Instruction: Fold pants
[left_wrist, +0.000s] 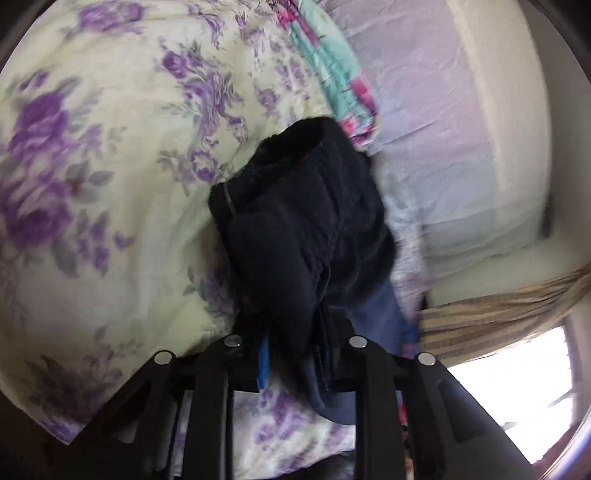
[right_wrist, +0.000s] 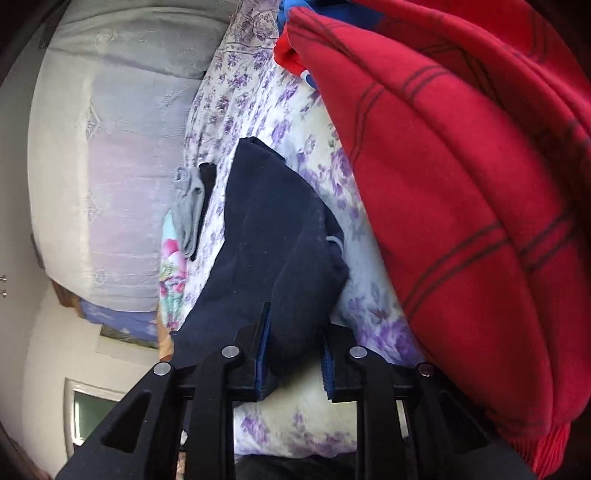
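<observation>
The dark navy pants (left_wrist: 303, 221) hang bunched from my left gripper (left_wrist: 293, 354), which is shut on a fold of the fabric above the floral bedsheet (left_wrist: 110, 184). In the right wrist view the pants (right_wrist: 269, 229) stretch away over the bed, and my right gripper (right_wrist: 295, 354) is shut on their near edge between its blue pads (right_wrist: 263, 350).
A large red garment with dark stripes (right_wrist: 461, 184) lies close on the right. A grey sock (right_wrist: 188, 206) lies at the bed's edge. A pale curtain (right_wrist: 110, 166), a striped curtain (left_wrist: 498, 314) and a bright window (left_wrist: 517, 387) are beyond the bed.
</observation>
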